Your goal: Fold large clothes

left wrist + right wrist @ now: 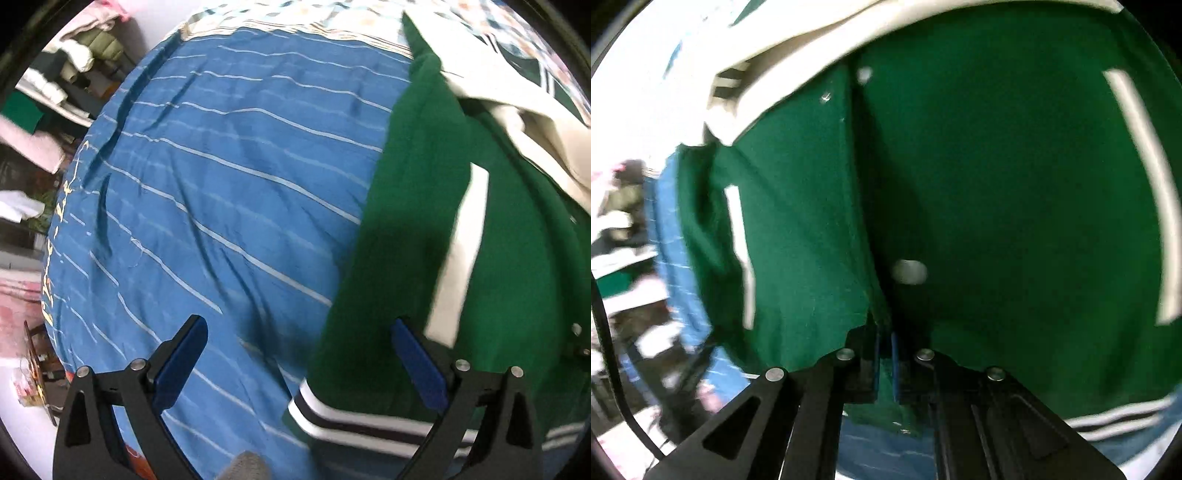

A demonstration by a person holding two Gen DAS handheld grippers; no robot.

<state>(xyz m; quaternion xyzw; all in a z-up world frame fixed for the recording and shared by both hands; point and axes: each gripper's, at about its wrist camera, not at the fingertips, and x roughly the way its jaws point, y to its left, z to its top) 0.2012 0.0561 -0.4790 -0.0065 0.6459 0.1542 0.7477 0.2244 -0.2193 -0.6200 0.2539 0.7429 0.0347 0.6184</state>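
A green varsity jacket point(413, 229) with cream sleeves point(546, 140) and a black-and-white striped hem point(351, 417) lies on the right side of a blue striped bedspread point(221, 166). My left gripper point(298, 323) hovers open over the jacket's left edge, with nothing pinched between its blue pads. In the right wrist view the jacket point(1015, 203) fills the frame. My right gripper point(885, 332) is shut on the green front edge, just below a silver snap button point(909, 272). A fold of green cloth runs up from between its pads.
The bedspread's left edge point(74, 236) drops off toward shelves piled with folded clothes point(74, 55). A pale patterned sheet point(295, 18) lies across the far end of the bed. Blurred room clutter point(624, 229) shows to the left in the right wrist view.
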